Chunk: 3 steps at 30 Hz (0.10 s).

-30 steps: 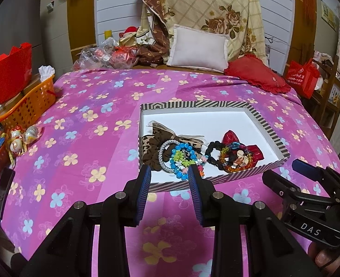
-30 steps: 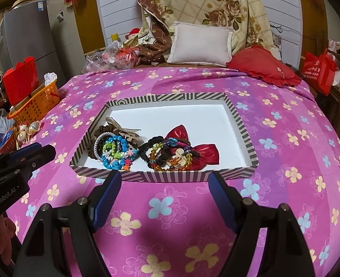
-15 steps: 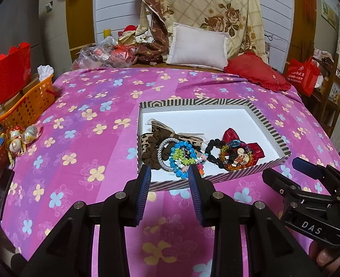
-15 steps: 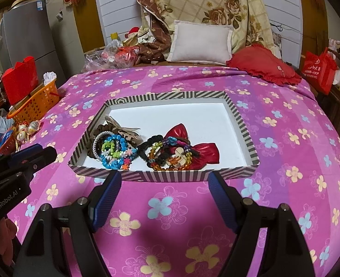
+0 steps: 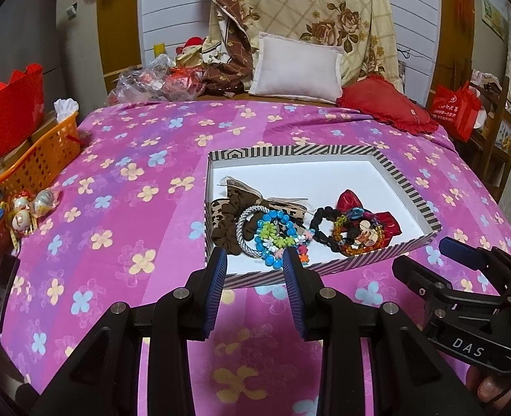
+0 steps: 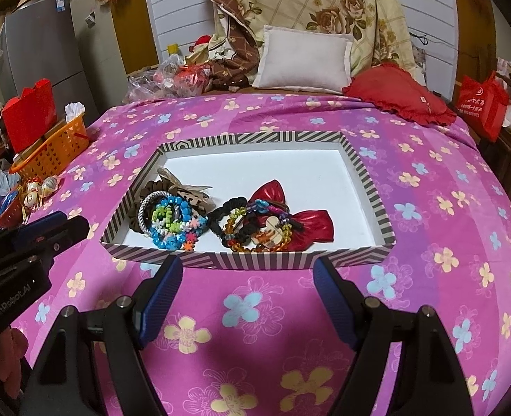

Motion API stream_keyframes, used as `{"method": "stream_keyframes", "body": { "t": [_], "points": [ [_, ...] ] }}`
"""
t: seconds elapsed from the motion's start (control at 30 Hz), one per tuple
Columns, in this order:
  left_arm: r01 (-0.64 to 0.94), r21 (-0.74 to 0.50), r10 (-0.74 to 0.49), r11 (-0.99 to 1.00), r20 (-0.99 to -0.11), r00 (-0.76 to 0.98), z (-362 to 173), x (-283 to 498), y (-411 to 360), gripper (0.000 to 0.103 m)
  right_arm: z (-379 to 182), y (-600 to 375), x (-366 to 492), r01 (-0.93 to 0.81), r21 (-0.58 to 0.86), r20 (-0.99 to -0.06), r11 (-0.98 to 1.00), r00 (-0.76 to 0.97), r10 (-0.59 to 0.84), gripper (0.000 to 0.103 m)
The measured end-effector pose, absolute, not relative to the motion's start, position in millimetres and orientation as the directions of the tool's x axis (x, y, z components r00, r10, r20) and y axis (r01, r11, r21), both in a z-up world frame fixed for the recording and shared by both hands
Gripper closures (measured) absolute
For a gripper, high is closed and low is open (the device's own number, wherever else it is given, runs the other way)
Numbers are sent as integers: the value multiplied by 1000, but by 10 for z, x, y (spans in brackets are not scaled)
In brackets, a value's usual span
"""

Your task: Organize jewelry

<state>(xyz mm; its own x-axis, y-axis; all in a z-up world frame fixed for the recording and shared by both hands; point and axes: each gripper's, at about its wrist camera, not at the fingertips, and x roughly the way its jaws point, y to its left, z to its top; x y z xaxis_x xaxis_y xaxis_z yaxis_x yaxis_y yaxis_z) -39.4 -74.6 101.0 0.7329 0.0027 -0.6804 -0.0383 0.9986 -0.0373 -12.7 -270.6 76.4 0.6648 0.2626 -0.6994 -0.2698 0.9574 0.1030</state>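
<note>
A shallow striped box (image 5: 290, 150) (image 6: 255, 137) with a white floor lies on the pink flowered bedspread. In its near half lie a blue bead bracelet (image 5: 277, 232) (image 6: 172, 220), a grey-white cord bracelet (image 5: 247, 228), a brown leopard scrunchie (image 5: 226, 223), a black scrunchie with amber beads (image 5: 345, 235) (image 6: 252, 232) and a red bow (image 5: 387, 222) (image 6: 307, 225). My left gripper (image 5: 254, 264) is open and empty, just short of the box's near wall. My right gripper (image 6: 247, 270) is wide open and empty, before the box's front wall.
An orange basket (image 5: 37, 159) and a red paper bag (image 5: 13, 114) stand at the bed's left edge, with small trinkets (image 5: 30, 204) and a dark phone (image 5: 2, 291) nearby. Pillows (image 5: 295, 66) and a red cushion (image 5: 387, 107) lie at the back.
Both grippers have eased slightly toward the box. Neither has changed its opening, and the jewelry has not moved.
</note>
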Motion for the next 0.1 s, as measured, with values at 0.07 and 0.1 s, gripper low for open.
{"method": "stream_keyframes", "body": {
  "t": [0.07, 0.1],
  "points": [
    [-41, -46, -2, 998, -688, 726, 978, -374, -708, 81, 757, -2707, -126, -268, 102, -702, 958, 663, 260, 22],
    [-42, -52, -6, 998, -693, 721, 969, -353, -707, 81, 753, -2715, -122, -266, 101, -702, 959, 663, 259, 22]
  ]
}}
